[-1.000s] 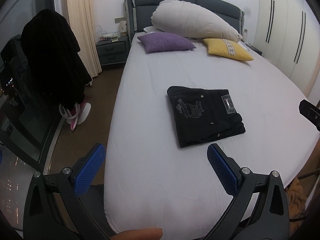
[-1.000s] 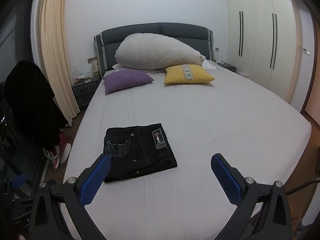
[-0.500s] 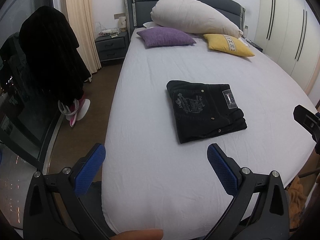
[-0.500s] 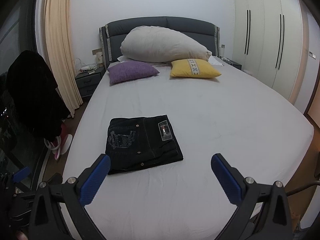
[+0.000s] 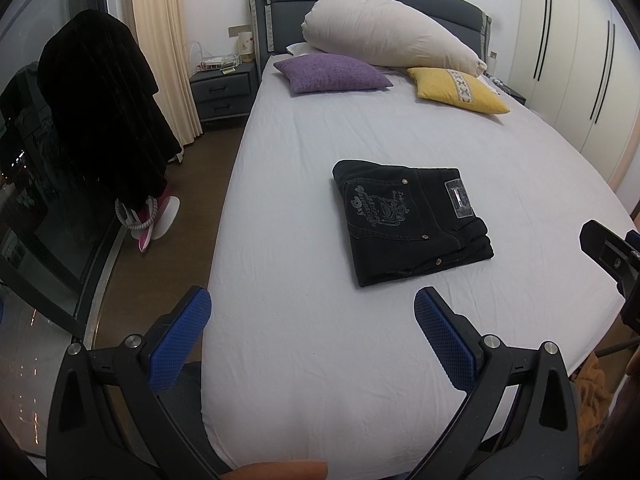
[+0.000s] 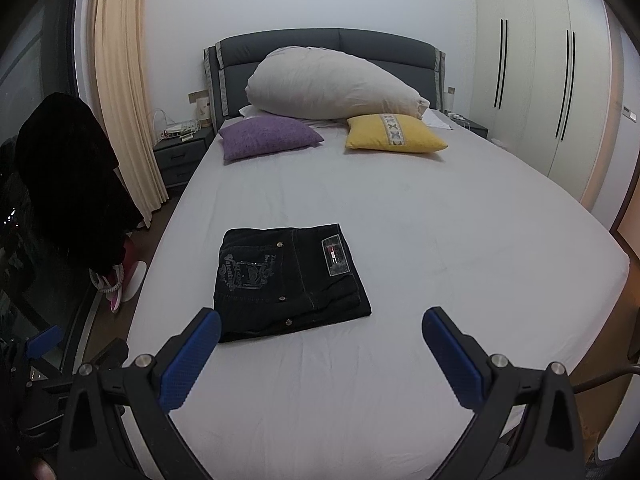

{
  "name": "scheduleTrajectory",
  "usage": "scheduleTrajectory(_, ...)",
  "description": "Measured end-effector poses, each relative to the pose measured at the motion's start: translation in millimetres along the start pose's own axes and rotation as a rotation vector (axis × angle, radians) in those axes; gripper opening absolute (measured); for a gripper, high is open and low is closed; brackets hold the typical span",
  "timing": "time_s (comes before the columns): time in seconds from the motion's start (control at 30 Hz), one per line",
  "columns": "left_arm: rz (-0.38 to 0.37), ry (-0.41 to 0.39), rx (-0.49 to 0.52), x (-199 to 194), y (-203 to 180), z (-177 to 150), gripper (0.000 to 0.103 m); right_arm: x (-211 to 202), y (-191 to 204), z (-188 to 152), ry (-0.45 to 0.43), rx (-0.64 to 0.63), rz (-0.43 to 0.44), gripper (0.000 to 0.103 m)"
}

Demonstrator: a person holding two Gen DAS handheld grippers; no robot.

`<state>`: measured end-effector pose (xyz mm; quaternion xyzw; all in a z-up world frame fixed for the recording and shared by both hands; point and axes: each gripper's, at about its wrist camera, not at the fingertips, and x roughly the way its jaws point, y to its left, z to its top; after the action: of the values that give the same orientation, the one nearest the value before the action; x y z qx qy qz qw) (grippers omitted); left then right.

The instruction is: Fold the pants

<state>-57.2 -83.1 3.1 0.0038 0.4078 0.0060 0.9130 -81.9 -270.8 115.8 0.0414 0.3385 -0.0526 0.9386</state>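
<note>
A pair of black denim pants, folded into a compact, roughly square stack, lies flat on the smooth pale-grey sheet of the bed, about midway along the mattress and nearer its left side. The top layer shows a pale embroidered crest, small metal rivets, light contrast stitching and a rectangular grey waistband patch; the stacked fold edges are thickest at the stack's near right corner.

The left gripper hovers over the foot of the bed with its fingers spread wide, holding nothing; their pads are blue with a fine knobbed texture, set in black plastic arms. The right gripper is likewise wide open and empty, just short of the stack's near edge.

At the padded dark-grey headboard rests a long, plump cream bolster pillow, with a woven purple cushion and a yellow cushion with a patterned band in front.
</note>
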Motion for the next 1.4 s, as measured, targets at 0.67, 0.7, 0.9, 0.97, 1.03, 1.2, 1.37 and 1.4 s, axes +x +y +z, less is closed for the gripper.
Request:
scheduleTrajectory(0.67,0.000,0.001,-0.003,-0.1,-3.6,-0.4,0.103,2.9,3.6,-6.5,0.011,-0.012,0.006,0.103)
scheduleTrajectory(0.7,0.001,0.001,-0.003,0.1,-3.6,-0.3,0.103,3.4,3.0,-7.0,0.011,-0.012,0.007,0.103)
scheduleTrajectory(0.9,0.000,0.001,-0.003,0.4,-4.8,-0.6,0.103,3.7,3.1,-7.6,0.013,-0.013,0.008,0.103)
scheduleTrajectory(0.97,0.000,0.003,-0.004,0.7,-5.4,-1.0,0.103,3.6,3.2,-7.7,0.013,-0.013,0.007,0.103)
scheduleTrajectory(1.03,-0.001,0.003,-0.003,-0.7,-5.7,-0.3,0.103,3.6,3.3,-8.0,0.013,-0.012,0.008,0.103)
scheduleTrajectory(1.2,0.000,0.003,-0.005,-0.7,-6.7,-1.2,0.103,3.4,3.2,-7.2,0.014,-0.012,0.008,0.103)
scheduleTrajectory(1.37,0.000,0.006,-0.006,0.1,-8.3,-2.5,0.103,3.7,3.3,-8.4,0.015,-0.012,0.009,0.103)
scheduleTrajectory(1.4,0.000,0.006,-0.006,0.2,-8.9,-3.0,0.103,3.8,3.5,-9.8,0.014,-0.013,0.010,0.103)
